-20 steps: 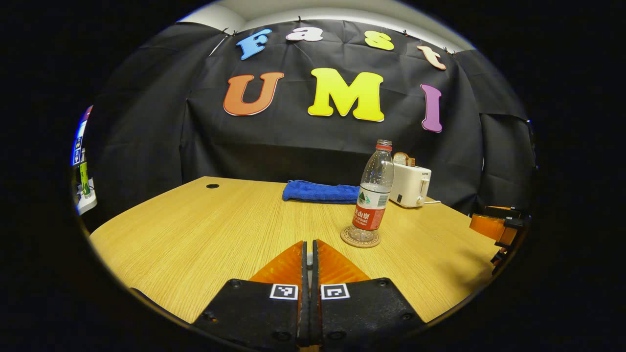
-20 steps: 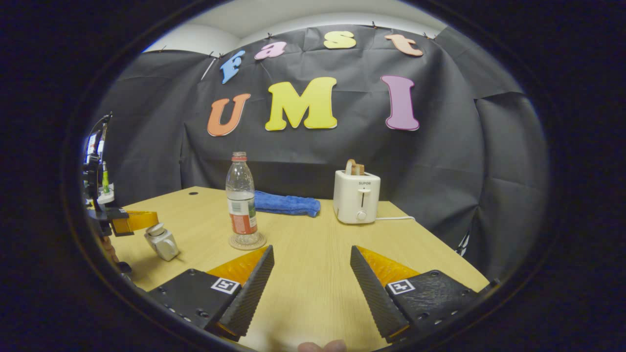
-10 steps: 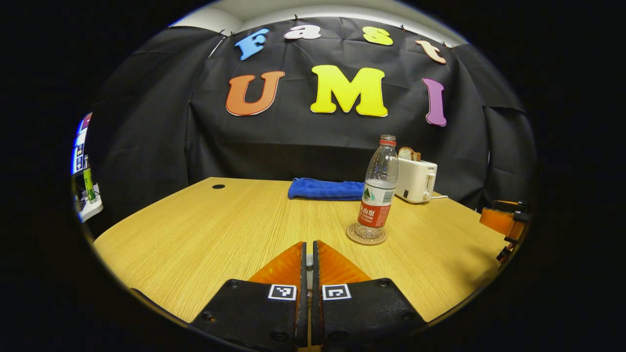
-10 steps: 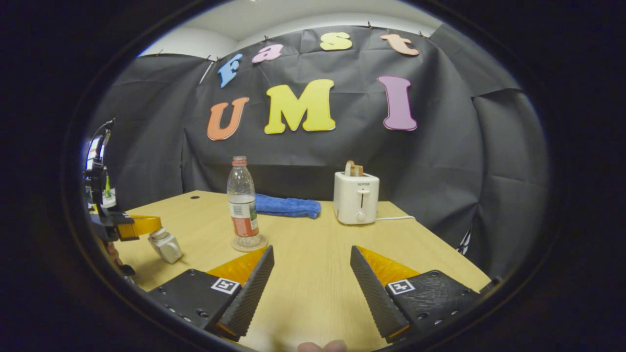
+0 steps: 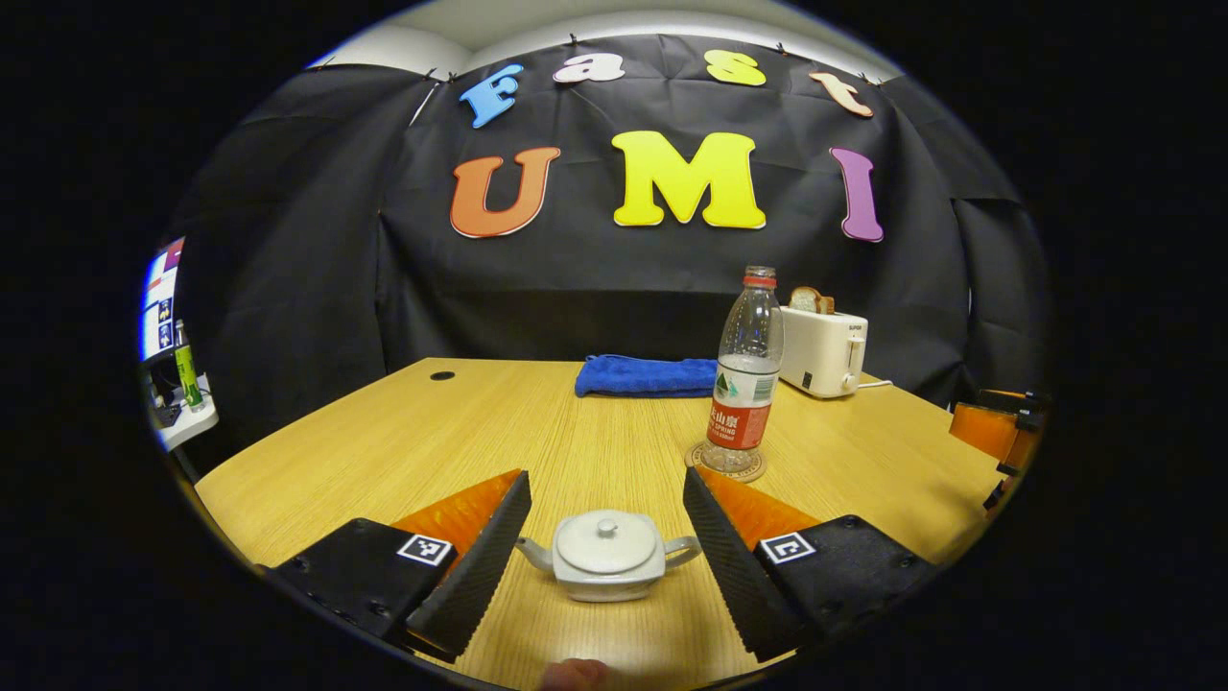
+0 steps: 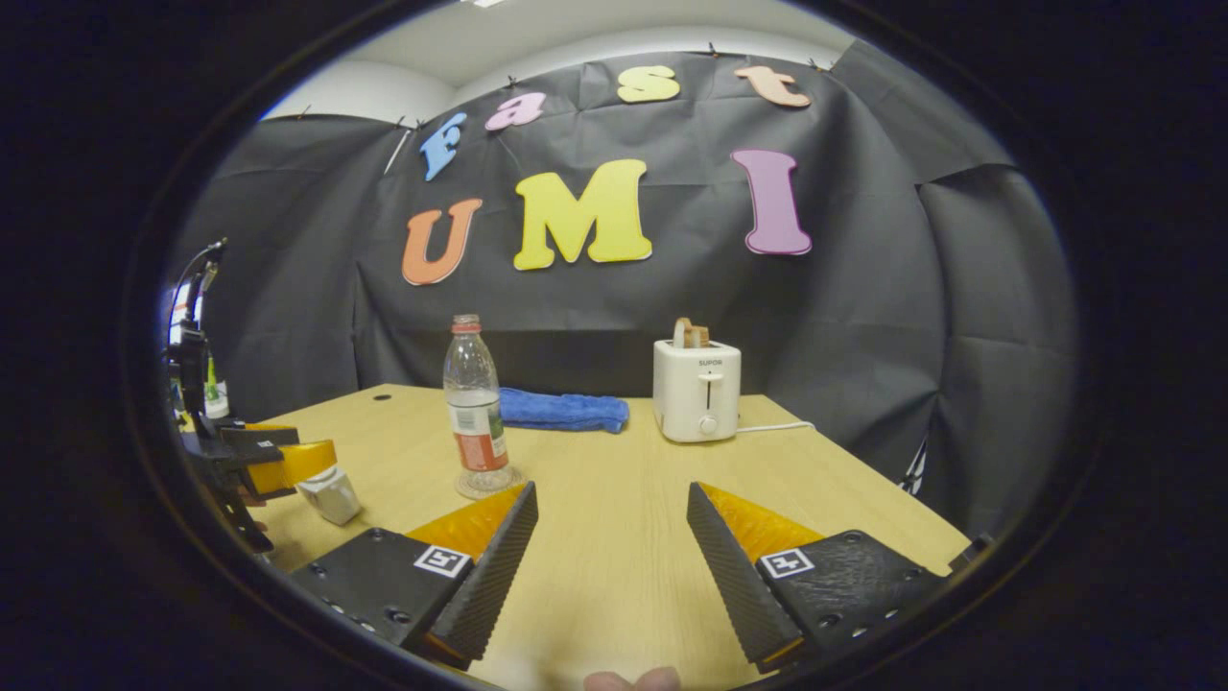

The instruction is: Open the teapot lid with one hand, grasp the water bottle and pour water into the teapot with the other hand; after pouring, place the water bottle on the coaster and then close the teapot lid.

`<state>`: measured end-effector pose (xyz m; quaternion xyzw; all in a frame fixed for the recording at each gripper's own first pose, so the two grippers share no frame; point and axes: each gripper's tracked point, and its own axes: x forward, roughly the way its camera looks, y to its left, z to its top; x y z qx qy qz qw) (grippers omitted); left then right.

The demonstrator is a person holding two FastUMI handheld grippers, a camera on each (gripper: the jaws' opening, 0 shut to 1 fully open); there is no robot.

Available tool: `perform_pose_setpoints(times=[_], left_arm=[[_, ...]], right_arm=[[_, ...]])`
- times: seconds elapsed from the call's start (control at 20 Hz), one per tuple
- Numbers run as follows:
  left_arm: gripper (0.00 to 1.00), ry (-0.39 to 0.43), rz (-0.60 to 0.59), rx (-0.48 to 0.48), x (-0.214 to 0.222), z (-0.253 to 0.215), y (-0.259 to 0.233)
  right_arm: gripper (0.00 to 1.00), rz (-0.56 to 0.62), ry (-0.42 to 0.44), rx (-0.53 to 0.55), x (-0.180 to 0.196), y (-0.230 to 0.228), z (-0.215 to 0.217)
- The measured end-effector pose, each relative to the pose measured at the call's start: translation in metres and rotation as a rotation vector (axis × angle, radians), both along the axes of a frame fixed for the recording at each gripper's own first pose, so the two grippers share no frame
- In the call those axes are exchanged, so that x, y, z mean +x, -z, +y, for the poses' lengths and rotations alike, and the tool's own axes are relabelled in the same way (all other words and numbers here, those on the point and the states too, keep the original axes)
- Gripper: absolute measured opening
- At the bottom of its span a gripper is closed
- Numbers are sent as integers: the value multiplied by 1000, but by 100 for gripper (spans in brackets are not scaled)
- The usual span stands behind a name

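A small pale teapot (image 5: 605, 556) with its lid (image 5: 605, 540) on sits on the wooden table (image 5: 432, 441), between the fingers of my open left gripper (image 5: 604, 566), which do not touch it. In the right gripper view the teapot (image 6: 329, 494) shows at far left beside the left gripper (image 6: 259, 461). A clear water bottle (image 5: 745, 374) with a red label stands upright on a round coaster (image 5: 726, 463), behind the teapot to the right. The same bottle (image 6: 470, 408) stands ahead-left of my open right gripper (image 6: 612, 552), which holds nothing.
A white toaster (image 6: 696, 389) with bread in it stands at the back right, its cord trailing right. A folded blue towel (image 6: 561, 410) lies at the back, behind the bottle. A small dark hole (image 5: 442, 375) marks the table's far left.
My left gripper was shut on the lid's knob; it has opened and the lid now sits on the teapot. The right gripper has stayed open and barely moved.
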<state>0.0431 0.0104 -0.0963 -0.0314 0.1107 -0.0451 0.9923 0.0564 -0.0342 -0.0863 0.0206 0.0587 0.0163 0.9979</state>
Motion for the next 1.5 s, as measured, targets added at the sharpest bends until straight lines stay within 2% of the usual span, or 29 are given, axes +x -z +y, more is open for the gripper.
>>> perform_pose_setpoints(times=[0.25,0.5,0.75,0.9,1.5], left_arm=[[100,-16,-125,-2,-15,-11,-61],[100,3,-183,3,-38,-38,-96],[99,18,-217,2,-65,-55,-116],[99,2,-260,13,-73,-46,-133],[100,-12,-267,-21,-70,-28,-138]], right_arm=[[93,-56,13,3,-6,-21,3],[93,-160,25,-43,-28,-68,5],[93,-199,43,-45,-54,-87,8],[93,-198,36,-33,-64,-91,14],[94,-194,33,-45,-62,-97,44]])
